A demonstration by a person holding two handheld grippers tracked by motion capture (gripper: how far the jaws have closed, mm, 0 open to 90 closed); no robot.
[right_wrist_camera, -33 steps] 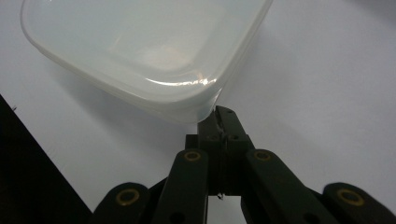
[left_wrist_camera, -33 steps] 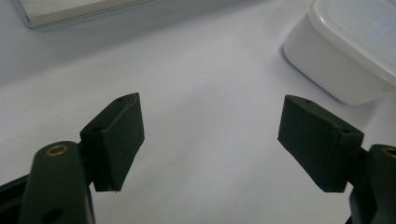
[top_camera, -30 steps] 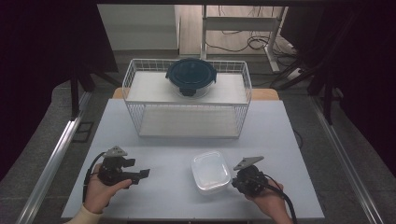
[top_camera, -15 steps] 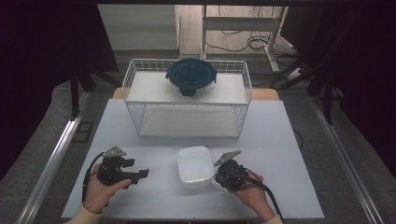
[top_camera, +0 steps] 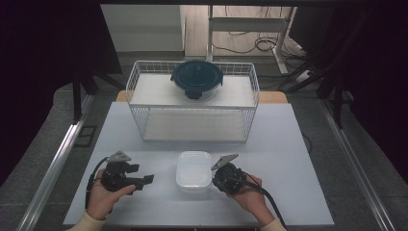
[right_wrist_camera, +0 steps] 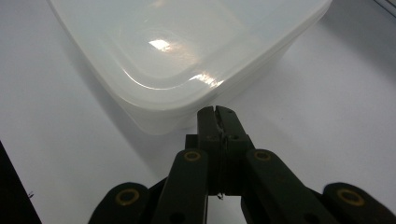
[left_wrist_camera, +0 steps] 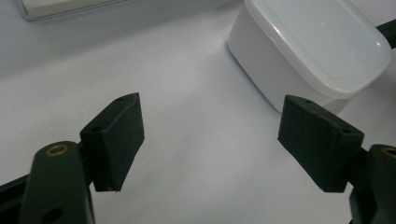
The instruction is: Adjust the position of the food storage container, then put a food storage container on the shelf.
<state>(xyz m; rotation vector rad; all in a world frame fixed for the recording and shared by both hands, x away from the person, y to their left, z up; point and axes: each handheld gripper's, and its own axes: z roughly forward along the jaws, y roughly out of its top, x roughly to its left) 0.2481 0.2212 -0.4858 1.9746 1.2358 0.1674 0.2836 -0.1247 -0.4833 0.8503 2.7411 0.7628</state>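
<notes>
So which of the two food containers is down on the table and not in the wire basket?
The white rectangular container, between the two hand-held grippers; the dark round-lidded one sits in the basket.

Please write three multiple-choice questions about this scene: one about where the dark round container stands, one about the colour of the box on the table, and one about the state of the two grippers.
1. Where is the dark round lidded container?
A. on top of the white wire rack
B. on the table beside the left hand
C. on the floor

2. What colour is the lidded plastic box on the table?
A. red
B. translucent white
C. dark blue

3. How do the grippers stand?
A. both open
B. both shut
C. left gripper open, right gripper shut

Answers: 1 A, the high view shows it on the rack's upper shelf. 2 B, both gripper views show it milky white. 3 C, the left jaws stand wide apart; the right jaws are pressed together against the box's side.
</notes>
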